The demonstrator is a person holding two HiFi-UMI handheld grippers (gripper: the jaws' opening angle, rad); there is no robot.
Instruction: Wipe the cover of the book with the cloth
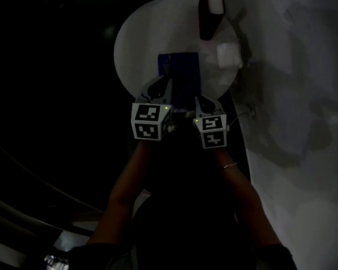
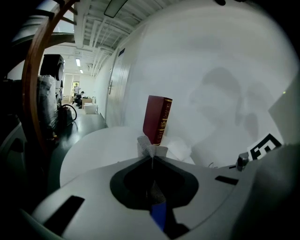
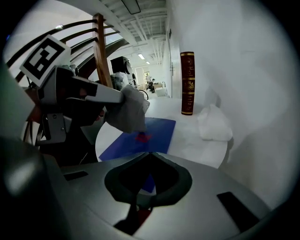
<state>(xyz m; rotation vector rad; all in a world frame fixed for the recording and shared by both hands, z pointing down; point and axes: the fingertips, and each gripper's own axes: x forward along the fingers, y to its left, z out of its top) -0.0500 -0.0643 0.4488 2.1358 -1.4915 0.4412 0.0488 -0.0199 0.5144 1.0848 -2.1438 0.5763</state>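
Clamping a grey cloth (image 3: 129, 110), left tongs (image 2: 152, 158) overhang the blue book (image 3: 157, 131); right tongs (image 3: 149, 153) closed; red book (image 3: 187, 83) behind.

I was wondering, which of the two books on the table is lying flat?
The blue book is the one lying flat. The dark red book stands upright on its end farther back, with its spine showing.

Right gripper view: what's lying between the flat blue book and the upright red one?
Only bare white tabletop: the right gripper view shows nothing between the blue book and the red book. The white wad sits aside, by the wall.
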